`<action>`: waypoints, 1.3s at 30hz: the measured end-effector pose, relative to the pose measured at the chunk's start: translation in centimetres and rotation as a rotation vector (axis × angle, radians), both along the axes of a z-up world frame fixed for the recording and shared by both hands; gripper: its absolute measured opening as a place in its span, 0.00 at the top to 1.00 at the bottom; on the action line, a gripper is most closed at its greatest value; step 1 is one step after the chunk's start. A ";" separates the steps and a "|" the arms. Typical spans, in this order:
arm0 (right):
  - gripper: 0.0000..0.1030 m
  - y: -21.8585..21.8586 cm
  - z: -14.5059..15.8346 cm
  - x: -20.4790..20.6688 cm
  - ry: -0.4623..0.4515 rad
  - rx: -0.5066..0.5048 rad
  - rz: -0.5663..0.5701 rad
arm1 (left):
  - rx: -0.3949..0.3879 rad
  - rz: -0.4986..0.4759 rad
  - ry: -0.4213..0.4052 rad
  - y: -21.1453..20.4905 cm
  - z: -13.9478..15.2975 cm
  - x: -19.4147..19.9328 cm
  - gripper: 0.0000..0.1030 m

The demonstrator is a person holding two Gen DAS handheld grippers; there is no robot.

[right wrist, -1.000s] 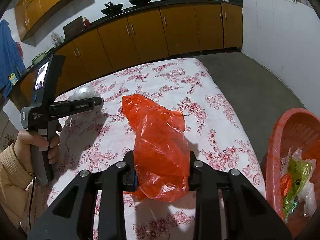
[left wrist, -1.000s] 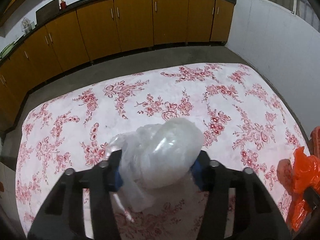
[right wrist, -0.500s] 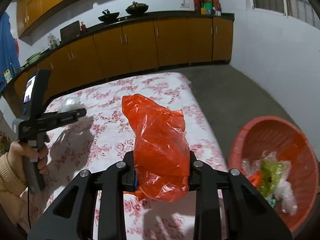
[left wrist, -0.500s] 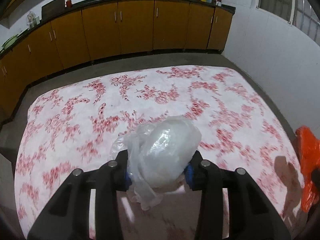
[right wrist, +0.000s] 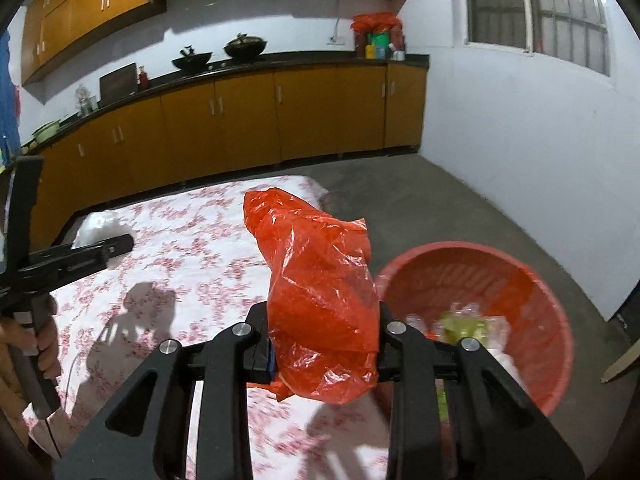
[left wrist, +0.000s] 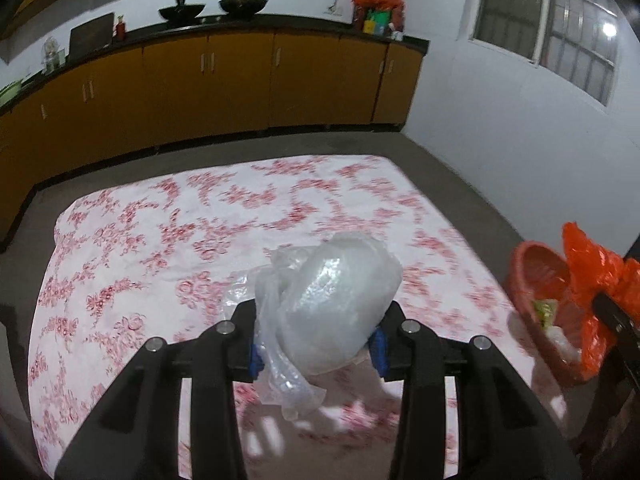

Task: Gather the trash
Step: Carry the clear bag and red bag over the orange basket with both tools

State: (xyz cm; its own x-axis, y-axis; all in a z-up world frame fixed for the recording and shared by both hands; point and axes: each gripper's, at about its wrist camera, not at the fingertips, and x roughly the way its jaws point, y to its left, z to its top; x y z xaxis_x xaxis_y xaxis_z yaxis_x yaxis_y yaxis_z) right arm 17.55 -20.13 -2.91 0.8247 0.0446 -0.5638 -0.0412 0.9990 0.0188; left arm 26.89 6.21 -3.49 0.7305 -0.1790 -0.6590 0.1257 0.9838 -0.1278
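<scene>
While both bags hang above the floral table (left wrist: 120,280) | left gripper (left wrist: 316,344) clamps clear bag (left wrist: 336,304), long axis tilted up-right | right gripper (right wrist: 324,348) clamps orange bag (right wrist: 320,280), upright, tip up-left | red basket (right wrist: 552,320) just right of table, holding trash

Above the cloth-covered worktop (left wrist: 120,280), the left tongs (left wrist: 316,344) carry a clear plastic bag (left wrist: 336,304) between their fingers. To their right, the right tongs (right wrist: 326,354) carry another bag (right wrist: 320,292), left of the basket (right wrist: 540,320), which stands off the worktop's edge with trash (right wrist: 464,324) inside.
</scene>
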 end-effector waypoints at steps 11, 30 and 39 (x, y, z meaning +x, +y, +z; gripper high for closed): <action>0.71 -3.4 1.7 -3.6 -0.050 -0.031 -0.079 | -0.018 -0.095 -0.065 -4.9 3.2 -3.9 0.62; 0.71 -7.5 2.3 -5.8 -0.070 -0.023 -0.192 | -0.047 -0.241 -0.089 -12.5 4.3 -6.2 0.62; 0.71 -9.4 2.3 -5.7 -0.070 0.001 -0.236 | -0.080 -0.313 -0.082 -15.8 4.0 -6.2 0.62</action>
State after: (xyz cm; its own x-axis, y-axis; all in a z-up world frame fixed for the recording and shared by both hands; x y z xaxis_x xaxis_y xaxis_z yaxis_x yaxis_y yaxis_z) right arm 11.82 -29.50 -0.61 0.8492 -0.1535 -0.5053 0.1926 0.9809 0.0256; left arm 20.71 -9.60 0.51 0.6818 -0.4518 -0.5754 0.4332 0.8831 -0.1801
